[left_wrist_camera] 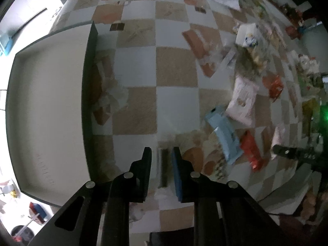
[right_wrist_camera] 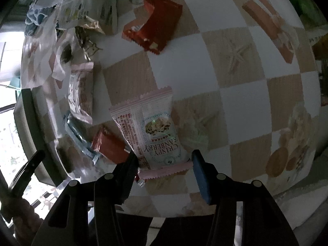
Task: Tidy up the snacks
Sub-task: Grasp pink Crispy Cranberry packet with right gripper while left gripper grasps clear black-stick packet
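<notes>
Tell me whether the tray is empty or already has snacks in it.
Empty, as far as shown. The tray shows only a bare pale floor in the left wrist view; the snacks lie outside it on the checkered cloth.

The checked tablecloth [right_wrist_camera: 242, 106] looks smooth and slightly glossy. On it, the pink snack packet [right_wrist_camera: 151, 131] is shiny plastic film with crimped ends; beside the tablecloth's edge, the tray [left_wrist_camera: 47, 102] looks matt and smooth.
</notes>
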The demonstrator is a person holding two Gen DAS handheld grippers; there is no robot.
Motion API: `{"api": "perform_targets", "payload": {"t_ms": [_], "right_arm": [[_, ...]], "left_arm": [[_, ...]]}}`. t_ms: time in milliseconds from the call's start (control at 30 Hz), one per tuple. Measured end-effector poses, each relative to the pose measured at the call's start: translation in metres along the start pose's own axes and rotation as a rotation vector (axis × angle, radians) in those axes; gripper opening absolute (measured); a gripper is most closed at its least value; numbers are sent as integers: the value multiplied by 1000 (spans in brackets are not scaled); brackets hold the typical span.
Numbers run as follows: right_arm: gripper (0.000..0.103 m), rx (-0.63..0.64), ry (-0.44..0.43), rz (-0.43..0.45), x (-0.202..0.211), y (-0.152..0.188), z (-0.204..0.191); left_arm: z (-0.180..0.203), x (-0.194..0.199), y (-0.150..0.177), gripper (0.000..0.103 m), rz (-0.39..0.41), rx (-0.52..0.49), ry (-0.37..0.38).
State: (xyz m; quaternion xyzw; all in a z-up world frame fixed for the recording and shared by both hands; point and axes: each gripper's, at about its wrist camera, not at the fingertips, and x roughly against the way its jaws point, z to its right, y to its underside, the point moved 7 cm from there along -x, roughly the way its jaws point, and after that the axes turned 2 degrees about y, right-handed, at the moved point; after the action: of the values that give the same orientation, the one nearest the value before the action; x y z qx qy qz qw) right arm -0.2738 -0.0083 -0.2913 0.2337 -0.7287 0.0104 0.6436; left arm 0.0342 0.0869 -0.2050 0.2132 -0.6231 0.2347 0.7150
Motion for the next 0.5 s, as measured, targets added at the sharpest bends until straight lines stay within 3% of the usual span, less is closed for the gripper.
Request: {"api": "perform_targets", "payload": {"t_ms": [33, 100, 300, 333, 367, 467, 500], "right_arm": [[54, -2, 0, -2, 1, 1, 1], [54, 3, -1, 1, 3, 2, -2], [54, 24, 7, 4, 1, 16, -33], [54, 27, 10, 3, 1, 17, -34], [54, 31, 14, 1, 1, 17, -37], [54, 41, 16, 3, 3, 21, -40], [54, 45, 15, 4, 3, 22, -41]], "left_arm": [[2, -13, -4, 36, -14, -16, -20], [4, -20, 1, 78, -28, -59, -54], [20, -47, 9, 79, -104, -137, -101], [21, -53, 10, 75, -128, -142, -122], [21, -58, 13, 56, -151, -150, -127], [31, -52, 8, 18, -127, -159, -85], [33, -49, 7, 18, -126, -168, -81]]}}
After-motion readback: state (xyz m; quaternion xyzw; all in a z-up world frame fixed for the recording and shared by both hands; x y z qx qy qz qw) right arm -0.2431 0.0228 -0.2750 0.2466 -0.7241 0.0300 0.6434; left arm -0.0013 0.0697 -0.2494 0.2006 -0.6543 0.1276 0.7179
